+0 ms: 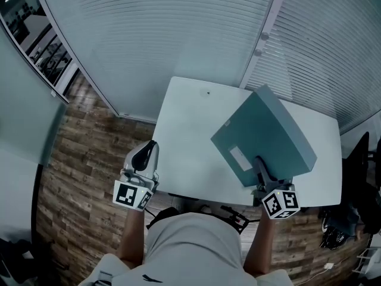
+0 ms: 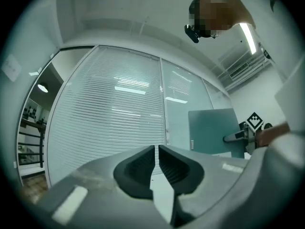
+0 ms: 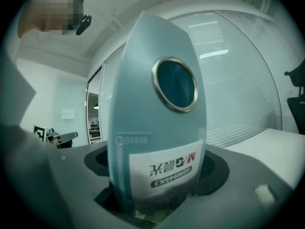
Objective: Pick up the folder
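L gripper: jaws closed, empty, at near-left edge of table, open floor to its left. R gripper clamps the spine end of 1 folder over the table's right half. Spine w/ ring hole faces the R gripper, long axis slanting away toward blinds behind the far edge. Free tabletop left of folder. 2 grippers, 1 table.

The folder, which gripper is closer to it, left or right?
Right. The right gripper is clamped on the folder; the left gripper, shut and empty, is by the table edge, apart from it.
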Demonstrator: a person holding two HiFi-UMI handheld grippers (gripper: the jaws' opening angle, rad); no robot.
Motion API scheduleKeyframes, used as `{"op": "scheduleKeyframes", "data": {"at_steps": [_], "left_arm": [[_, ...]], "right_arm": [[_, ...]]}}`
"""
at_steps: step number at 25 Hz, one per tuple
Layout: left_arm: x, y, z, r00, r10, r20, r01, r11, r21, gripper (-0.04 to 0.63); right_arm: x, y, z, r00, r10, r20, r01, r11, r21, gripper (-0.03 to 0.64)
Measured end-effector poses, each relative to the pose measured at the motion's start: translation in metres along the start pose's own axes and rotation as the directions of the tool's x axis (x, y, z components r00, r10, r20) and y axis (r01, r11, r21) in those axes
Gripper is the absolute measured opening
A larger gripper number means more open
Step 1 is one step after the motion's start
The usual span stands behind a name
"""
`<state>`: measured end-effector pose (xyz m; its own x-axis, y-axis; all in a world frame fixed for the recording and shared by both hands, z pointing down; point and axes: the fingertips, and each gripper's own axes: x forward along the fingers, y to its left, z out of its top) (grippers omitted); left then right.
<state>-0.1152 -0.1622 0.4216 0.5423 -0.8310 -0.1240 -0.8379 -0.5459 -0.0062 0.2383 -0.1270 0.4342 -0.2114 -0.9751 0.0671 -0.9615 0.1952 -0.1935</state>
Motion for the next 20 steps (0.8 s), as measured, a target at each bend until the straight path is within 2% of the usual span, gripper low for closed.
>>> {"op": "scheduleKeyframes", "data": {"at_steps": [7,20], "left_arm": [[-0.012,0.014,0.002,0.999,0.039,-0.007,-0.039,0.999,0.017,0.017],[-0.009,0.012,0.009,0.999,0.035,-0.008,-0.035,0.999,0.033,0.008]], "right_arm": [[-0.004,-0.001,-0.010,0.999,-0.021,-0.042,0.019,0.999,-0.048,0.419],[-0.001,0.000,-0.005,0.999,0.002,-0.036,-0.002,1.000,-0.021,0.417]]}}
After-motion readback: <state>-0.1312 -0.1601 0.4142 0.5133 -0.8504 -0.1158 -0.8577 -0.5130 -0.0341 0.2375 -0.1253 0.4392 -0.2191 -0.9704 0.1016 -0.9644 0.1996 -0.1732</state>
